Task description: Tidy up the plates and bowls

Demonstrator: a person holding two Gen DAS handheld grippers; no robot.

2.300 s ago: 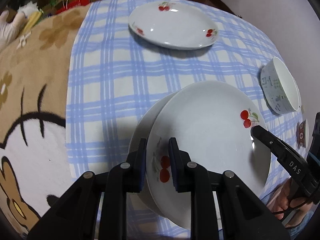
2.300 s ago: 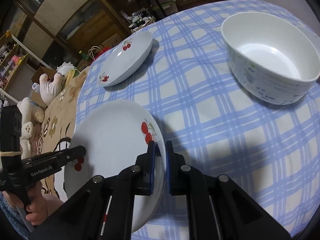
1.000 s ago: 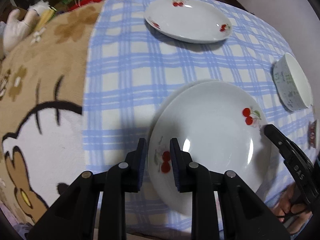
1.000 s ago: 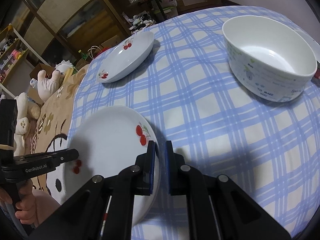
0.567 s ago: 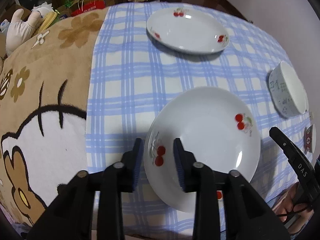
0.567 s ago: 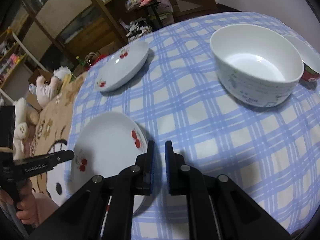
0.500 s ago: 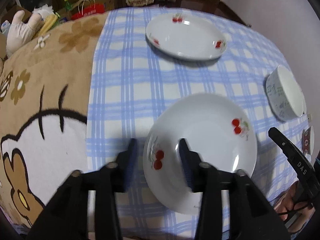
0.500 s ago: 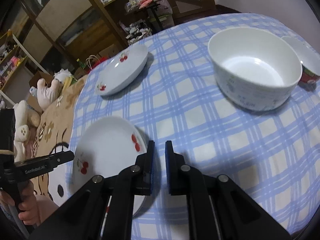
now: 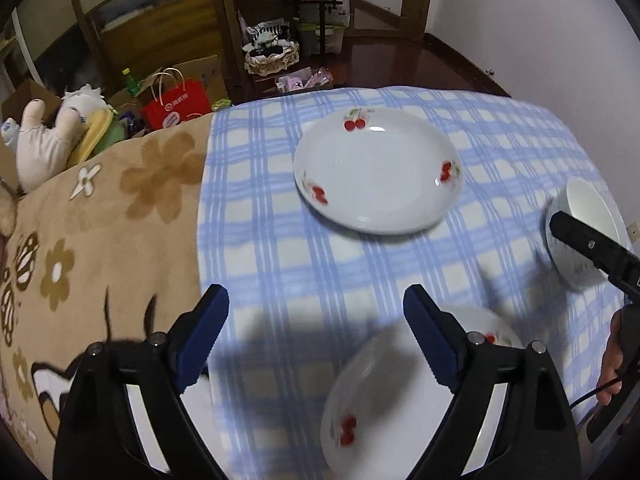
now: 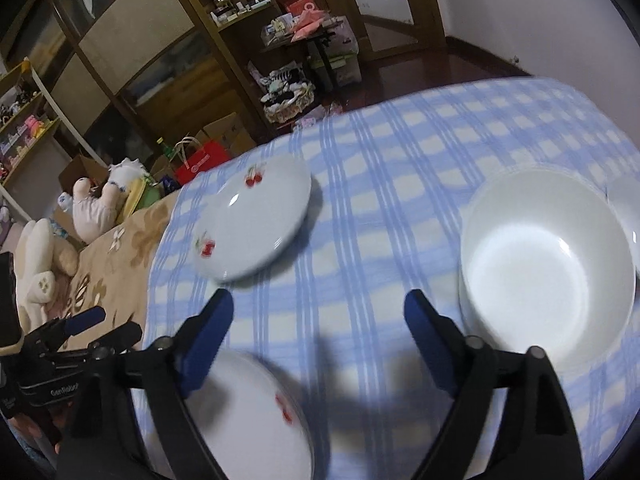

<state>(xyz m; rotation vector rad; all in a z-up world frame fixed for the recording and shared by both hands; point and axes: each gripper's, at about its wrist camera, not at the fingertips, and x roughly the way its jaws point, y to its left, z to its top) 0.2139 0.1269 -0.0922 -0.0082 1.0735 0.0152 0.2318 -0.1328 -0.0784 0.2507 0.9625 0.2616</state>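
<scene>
Both claws stand wide apart with nothing between their pads. The left claw [image 9: 316, 320] hangs over the blue checked cloth [image 9: 280, 264] on the counter; the near cherry plate [image 9: 384, 404], blurred and perhaps a stack of two, lies at the lower right of the frame. The far cherry plate [image 9: 378, 170] rests at upper centre. In the right wrist view, the right claw [image 10: 318, 322] sits at lower centre, the white bowl [image 10: 548, 268] to its right.
</scene>
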